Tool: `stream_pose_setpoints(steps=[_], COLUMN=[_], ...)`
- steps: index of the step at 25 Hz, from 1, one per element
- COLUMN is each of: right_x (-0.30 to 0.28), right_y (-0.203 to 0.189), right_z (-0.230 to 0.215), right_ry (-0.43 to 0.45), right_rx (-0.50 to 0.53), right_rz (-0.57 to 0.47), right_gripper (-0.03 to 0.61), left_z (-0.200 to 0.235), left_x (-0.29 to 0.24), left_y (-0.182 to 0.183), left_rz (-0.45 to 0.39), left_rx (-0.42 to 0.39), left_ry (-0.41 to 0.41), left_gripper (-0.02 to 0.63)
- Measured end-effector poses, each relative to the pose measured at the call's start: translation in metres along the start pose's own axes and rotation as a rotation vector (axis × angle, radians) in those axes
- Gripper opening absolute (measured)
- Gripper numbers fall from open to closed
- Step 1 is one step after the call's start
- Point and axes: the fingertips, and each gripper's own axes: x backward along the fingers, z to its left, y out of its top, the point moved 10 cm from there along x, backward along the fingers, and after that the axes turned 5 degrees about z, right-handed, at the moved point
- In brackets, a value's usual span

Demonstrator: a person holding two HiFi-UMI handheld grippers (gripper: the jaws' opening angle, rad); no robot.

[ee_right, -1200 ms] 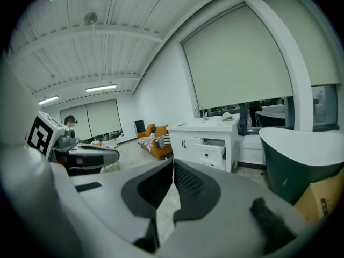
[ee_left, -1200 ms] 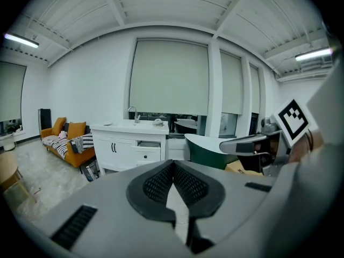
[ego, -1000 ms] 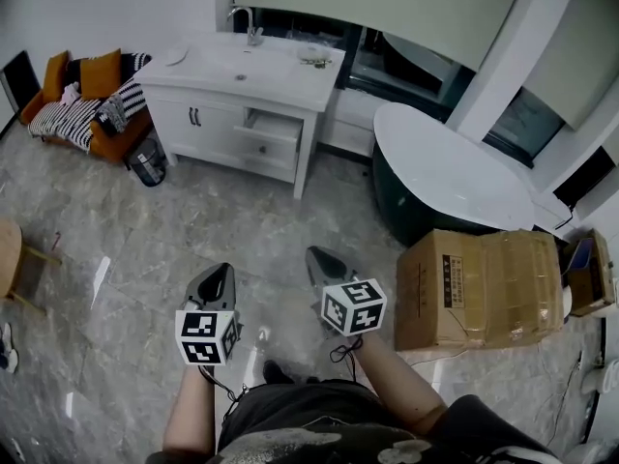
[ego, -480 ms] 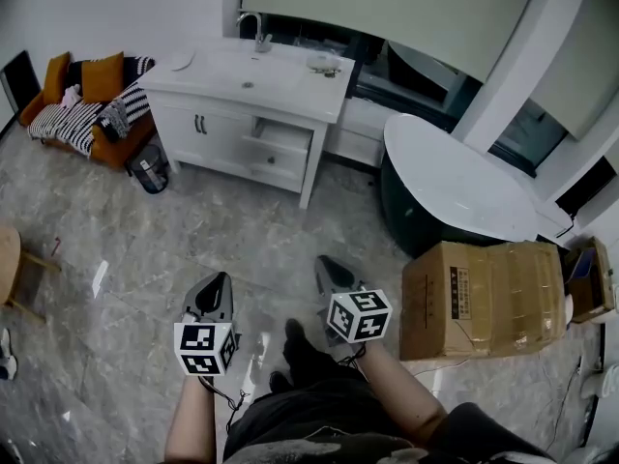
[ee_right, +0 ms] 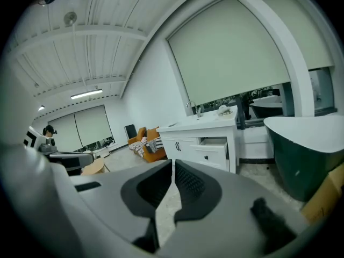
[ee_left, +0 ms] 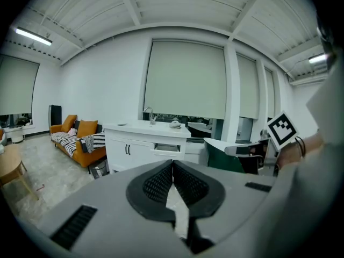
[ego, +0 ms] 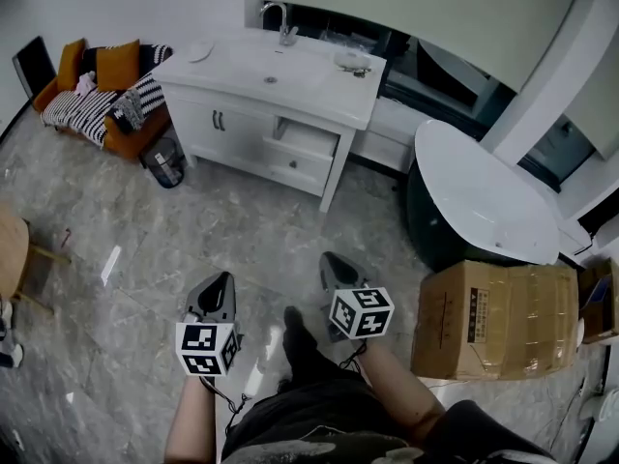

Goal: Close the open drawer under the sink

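Observation:
A white sink cabinet (ego: 261, 124) stands at the far wall with its upper right drawer (ego: 306, 139) pulled out; it also shows in the left gripper view (ee_left: 167, 148) and the right gripper view (ee_right: 215, 142). My left gripper (ego: 215, 288) and right gripper (ego: 332, 264) are held over the marble floor, well short of the cabinet, both pointing toward it. Both are shut with nothing between the jaws: left gripper (ee_left: 172, 164), right gripper (ee_right: 173, 163).
A dark green tub with a white top (ego: 474, 196) stands right of the cabinet. A cardboard box (ego: 498, 317) lies on the floor at the right. An orange sofa (ego: 102, 100) and a black bin (ego: 166, 160) are left of the cabinet. A round wooden table (ego: 12, 249) is at the left edge.
Both grippers and the person have moved forward across the floor toward the sink cabinet, which now looks nearer. The jaws have stayed shut.

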Motion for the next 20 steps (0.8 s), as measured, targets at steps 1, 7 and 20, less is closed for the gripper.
stream_pose_setpoints(steps=[1,7,20], right_x=[-0.012,-0.086,-0.21], right_y=[0.006,0.044,0.095], right_z=[-0.005,-0.036,-0.114], right_ry=[0.002,0.019,0.033], right_rx=[-0.001,-0.006,-0.052], right_rz=[0.003,0.028,0.082], right_gripper=[0.029,0.029,0.029], left_z=[0.004,0.031,0.057], left_x=[-0.01,-0.073,-0.208], left_y=[0.004,0.033,0.094], left_rz=[0.005,0.034,0.095], left_rx=[-0.001,0.011,0.035], left_ry=[0.003,0.029,0.025], left_gripper=[0.014,0.014,0.014])
